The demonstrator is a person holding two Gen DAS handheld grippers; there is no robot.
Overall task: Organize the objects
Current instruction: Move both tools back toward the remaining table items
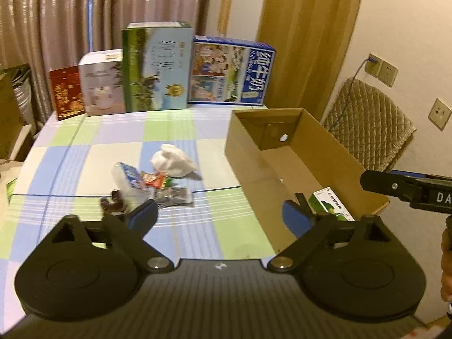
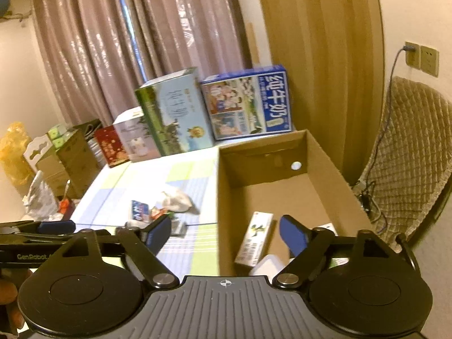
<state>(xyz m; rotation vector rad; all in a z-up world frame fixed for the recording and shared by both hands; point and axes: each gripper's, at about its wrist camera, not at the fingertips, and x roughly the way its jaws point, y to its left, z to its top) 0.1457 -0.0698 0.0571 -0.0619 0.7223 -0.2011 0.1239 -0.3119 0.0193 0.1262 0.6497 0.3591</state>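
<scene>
A: Left gripper (image 1: 220, 214) is hovering over the checked blue, green and white surface (image 1: 84, 155), fingers spread wide, holding nothing. Right gripper (image 2: 224, 230) is reading the same: wide apart, empty.

B: Where are the loose items sitting?

A: Ahead and left of the left gripper, a small cluster is lying on the surface: a crumpled white cloth (image 1: 175, 159), a clear plastic packet with a blue label (image 1: 130, 178), a red snack wrapper (image 1: 154, 181) and a dark flat packet (image 1: 173, 196). They are touching or overlapping; some detail is blurring.

B: And the container?

A: An open brown cardboard box (image 2: 333, 175) is standing ahead of the right gripper. A slim white and green carton (image 2: 255, 238) is lying flat on its floor, just ahead of the right gripper's fingers, with a white object (image 2: 268, 265) near it, only partly showing. Tall printed cartons (image 1: 155, 66) are lining the far edge.
</scene>
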